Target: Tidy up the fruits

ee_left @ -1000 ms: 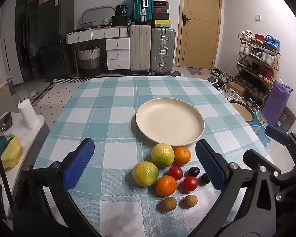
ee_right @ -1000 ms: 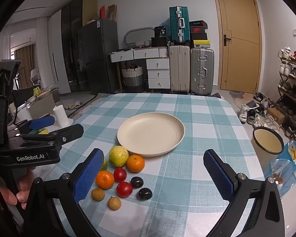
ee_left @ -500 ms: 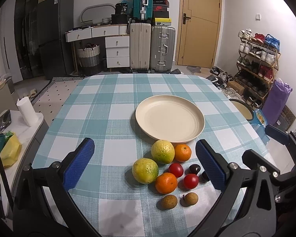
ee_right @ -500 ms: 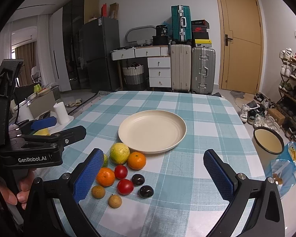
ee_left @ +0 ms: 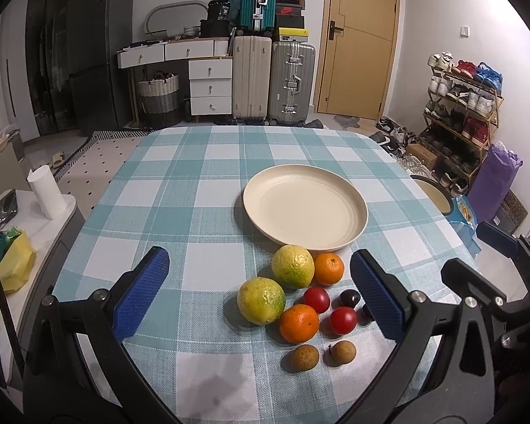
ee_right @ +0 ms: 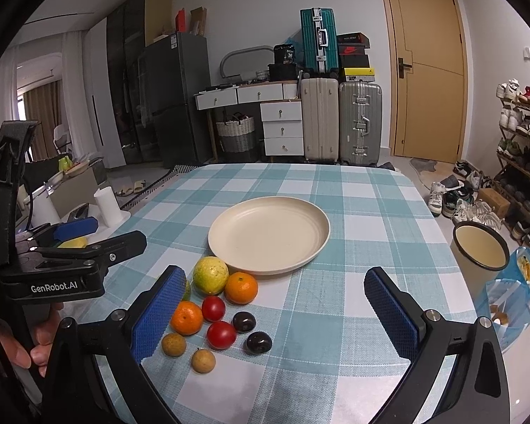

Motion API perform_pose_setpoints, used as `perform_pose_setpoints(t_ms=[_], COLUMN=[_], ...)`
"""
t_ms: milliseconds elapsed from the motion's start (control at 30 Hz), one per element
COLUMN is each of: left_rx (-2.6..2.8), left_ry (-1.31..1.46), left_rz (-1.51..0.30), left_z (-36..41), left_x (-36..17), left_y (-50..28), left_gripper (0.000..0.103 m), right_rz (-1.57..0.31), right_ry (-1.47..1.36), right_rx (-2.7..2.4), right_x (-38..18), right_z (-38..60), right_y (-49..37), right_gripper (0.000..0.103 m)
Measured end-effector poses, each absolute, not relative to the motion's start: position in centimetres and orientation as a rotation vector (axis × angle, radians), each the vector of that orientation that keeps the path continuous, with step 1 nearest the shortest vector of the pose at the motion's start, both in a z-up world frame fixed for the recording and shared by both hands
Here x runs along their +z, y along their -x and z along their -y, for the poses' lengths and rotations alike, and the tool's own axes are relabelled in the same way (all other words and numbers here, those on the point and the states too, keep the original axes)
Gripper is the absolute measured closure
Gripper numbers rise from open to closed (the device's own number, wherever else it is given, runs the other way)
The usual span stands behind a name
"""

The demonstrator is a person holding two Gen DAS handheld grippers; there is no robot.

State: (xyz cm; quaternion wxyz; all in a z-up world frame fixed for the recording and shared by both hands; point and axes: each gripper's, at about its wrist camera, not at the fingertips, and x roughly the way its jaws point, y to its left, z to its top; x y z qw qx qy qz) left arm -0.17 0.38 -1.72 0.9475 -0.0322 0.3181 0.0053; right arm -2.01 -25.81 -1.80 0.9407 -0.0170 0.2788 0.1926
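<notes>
A cream plate [ee_left: 357, 212] [ee_right: 321, 226] sits empty on the checked tablecloth. In front of it lies a cluster of fruit: two yellow-green citrus [ee_left: 292, 266] [ee_left: 260, 300], two oranges [ee_left: 329, 269] [ee_left: 298, 323], two red tomatoes [ee_left: 316, 299] [ee_left: 342, 320], dark plums [ee_left: 349, 298] and two brown longans [ee_left: 304, 357] [ee_left: 342, 352]. The cluster also shows in the right wrist view [ee_right: 215, 309]. My left gripper [ee_left: 261, 298] is open and empty, held above the fruit. My right gripper [ee_right: 274, 312] is open and empty, to the right of the fruit.
The checked table [ee_left: 194, 194] has rounded edges. A side table with a paper roll [ee_left: 46, 192] stands at the left. An enamel pot [ee_right: 480, 247] and snack bags [ee_right: 512, 293] lie off the right edge. Suitcases, drawers and a shoe rack stand behind.
Both grippers have drawn back and risen very slightly; the plate and fruit sit a little higher in both views. The fruit has not moved.
</notes>
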Motion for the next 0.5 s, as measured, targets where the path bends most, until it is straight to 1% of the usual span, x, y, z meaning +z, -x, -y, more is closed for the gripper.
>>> perform_pose_setpoints(t_ms=[500], left_rx=[0.025], left_ry=[0.059], left_rz=[-0.661], left_z=[-0.37], left_x=[-2.19], left_y=[-0.29], left_gripper=[0.001], right_rz=[-0.577], right_ry=[0.032], right_rx=[0.403], right_x=[-1.74], right_z=[25.91], right_y=[1.79], right_gripper=[0.0])
